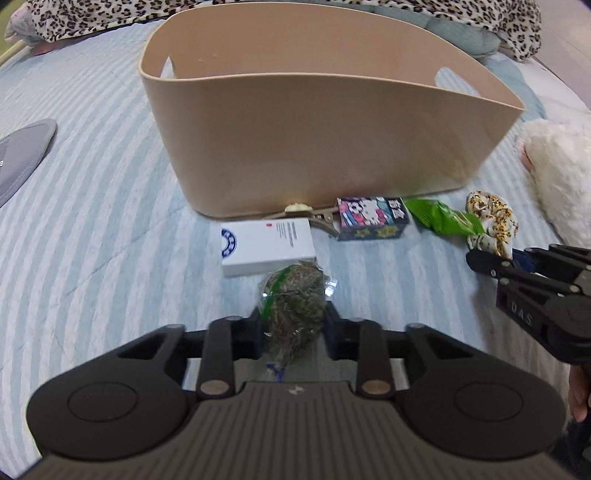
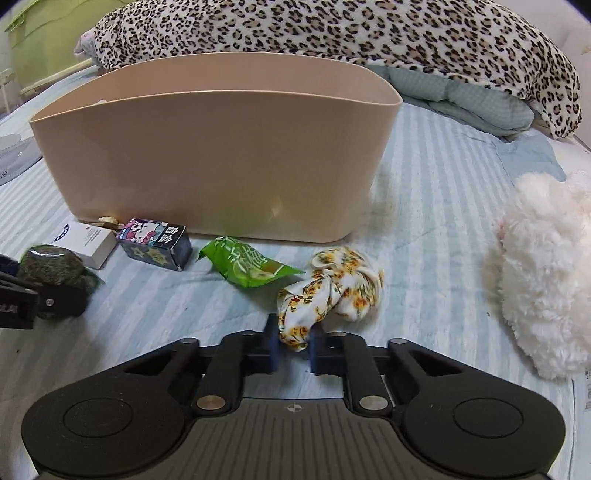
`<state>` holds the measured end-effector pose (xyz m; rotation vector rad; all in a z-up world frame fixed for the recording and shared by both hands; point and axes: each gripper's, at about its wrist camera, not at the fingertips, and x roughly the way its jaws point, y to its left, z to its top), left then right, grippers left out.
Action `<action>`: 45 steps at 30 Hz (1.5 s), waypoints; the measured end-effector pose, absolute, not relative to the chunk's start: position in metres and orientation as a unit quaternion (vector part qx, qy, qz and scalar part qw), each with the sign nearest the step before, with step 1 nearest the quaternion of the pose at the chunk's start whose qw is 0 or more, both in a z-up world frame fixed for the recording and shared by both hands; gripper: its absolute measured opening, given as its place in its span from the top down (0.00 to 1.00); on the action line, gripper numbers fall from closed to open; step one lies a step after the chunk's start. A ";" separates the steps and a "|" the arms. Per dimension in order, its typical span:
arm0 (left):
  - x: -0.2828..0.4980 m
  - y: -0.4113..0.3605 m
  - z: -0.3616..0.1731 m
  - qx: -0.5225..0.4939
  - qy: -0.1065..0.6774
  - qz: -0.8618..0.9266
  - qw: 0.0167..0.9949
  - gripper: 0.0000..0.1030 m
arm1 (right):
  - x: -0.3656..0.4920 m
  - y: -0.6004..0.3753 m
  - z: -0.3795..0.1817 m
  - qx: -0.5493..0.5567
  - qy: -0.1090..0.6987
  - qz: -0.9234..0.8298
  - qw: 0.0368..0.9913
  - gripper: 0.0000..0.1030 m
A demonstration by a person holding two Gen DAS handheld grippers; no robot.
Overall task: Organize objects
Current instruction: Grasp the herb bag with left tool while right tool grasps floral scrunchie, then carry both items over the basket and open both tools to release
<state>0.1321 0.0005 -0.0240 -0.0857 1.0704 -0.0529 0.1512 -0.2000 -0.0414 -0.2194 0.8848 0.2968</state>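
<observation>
A beige plastic basket (image 1: 332, 147) stands on the striped bed; it also shows in the right wrist view (image 2: 214, 155). My left gripper (image 1: 293, 325) is shut on a clear bag of dried green herbs (image 1: 295, 295), seen too in the right wrist view (image 2: 51, 267). My right gripper (image 2: 293, 341) is shut on the near end of a floral scrunchie (image 2: 332, 291), also in the left wrist view (image 1: 491, 221). In front of the basket lie a white box (image 1: 267, 242), a cartoon-printed box (image 1: 373, 218), a green snack packet (image 1: 439, 218) and a hair clip (image 1: 317, 218).
A white plush toy (image 2: 546, 280) lies to the right. A leopard-print blanket (image 2: 332, 33) and a pale green pillow (image 2: 472, 99) lie behind the basket. A grey item (image 1: 22, 158) lies at the far left of the bed.
</observation>
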 end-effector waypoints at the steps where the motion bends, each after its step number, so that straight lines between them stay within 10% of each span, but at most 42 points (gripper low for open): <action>1: 0.128 0.000 -0.024 -0.040 0.511 -0.028 0.858 0.72 | 0.149 -0.200 -0.041 -0.103 0.426 0.145 0.887 0.91; 29: 0.113 0.005 0.106 0.018 0.340 -0.009 0.940 0.72 | 0.130 -0.220 0.096 -0.061 0.283 0.146 0.946 0.91; 45: 0.212 -0.003 0.049 0.000 0.362 0.035 0.932 0.72 | 0.212 -0.156 0.076 -0.082 0.319 0.170 0.929 0.91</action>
